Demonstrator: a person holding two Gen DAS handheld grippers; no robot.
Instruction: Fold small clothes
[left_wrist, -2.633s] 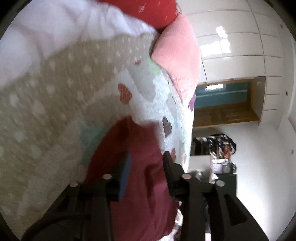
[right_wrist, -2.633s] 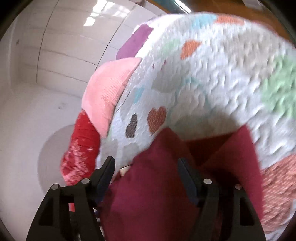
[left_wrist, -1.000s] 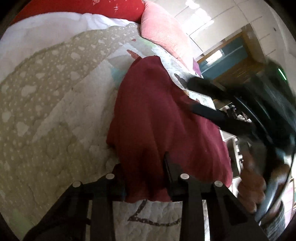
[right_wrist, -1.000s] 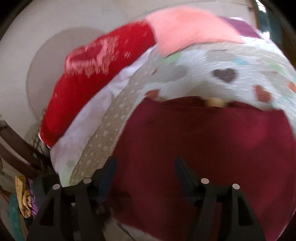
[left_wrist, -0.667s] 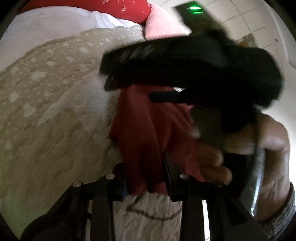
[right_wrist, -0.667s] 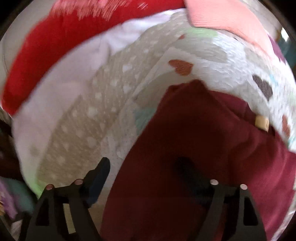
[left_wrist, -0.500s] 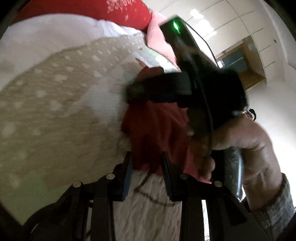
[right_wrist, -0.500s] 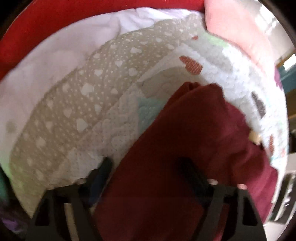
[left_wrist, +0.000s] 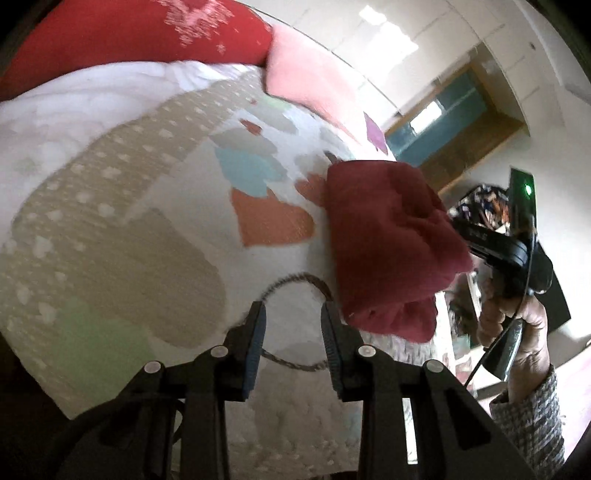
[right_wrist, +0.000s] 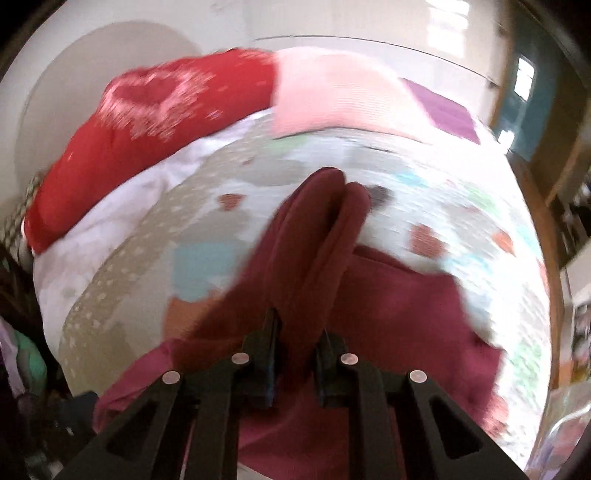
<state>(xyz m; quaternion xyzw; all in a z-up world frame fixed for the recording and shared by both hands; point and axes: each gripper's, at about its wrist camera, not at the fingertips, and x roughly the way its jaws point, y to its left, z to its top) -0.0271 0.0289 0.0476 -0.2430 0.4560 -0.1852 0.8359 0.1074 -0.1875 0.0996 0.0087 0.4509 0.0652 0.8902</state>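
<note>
A dark red garment (left_wrist: 388, 236) lies folded over on the heart-patterned quilt (left_wrist: 155, 229), to the right of my left gripper (left_wrist: 293, 314). The left gripper is open and empty above bare quilt, its right finger just beside the garment's near edge. My right gripper (right_wrist: 295, 328) is shut on a raised fold of the same red garment (right_wrist: 314, 236), which drapes forward over the rest of the cloth. In the left wrist view the right gripper's black body (left_wrist: 506, 247) and the hand holding it sit at the garment's far right edge.
A red pillow (left_wrist: 140, 33) and a pink pillow (left_wrist: 310, 81) lie at the head of the bed. White sheet (right_wrist: 110, 221) shows left of the quilt. The bed's edge and room furniture are at right (left_wrist: 480, 199).
My left gripper has let go of the garment and pulled left off it. My right gripper has closed on a fold of the cloth and carried it over to the right side.
</note>
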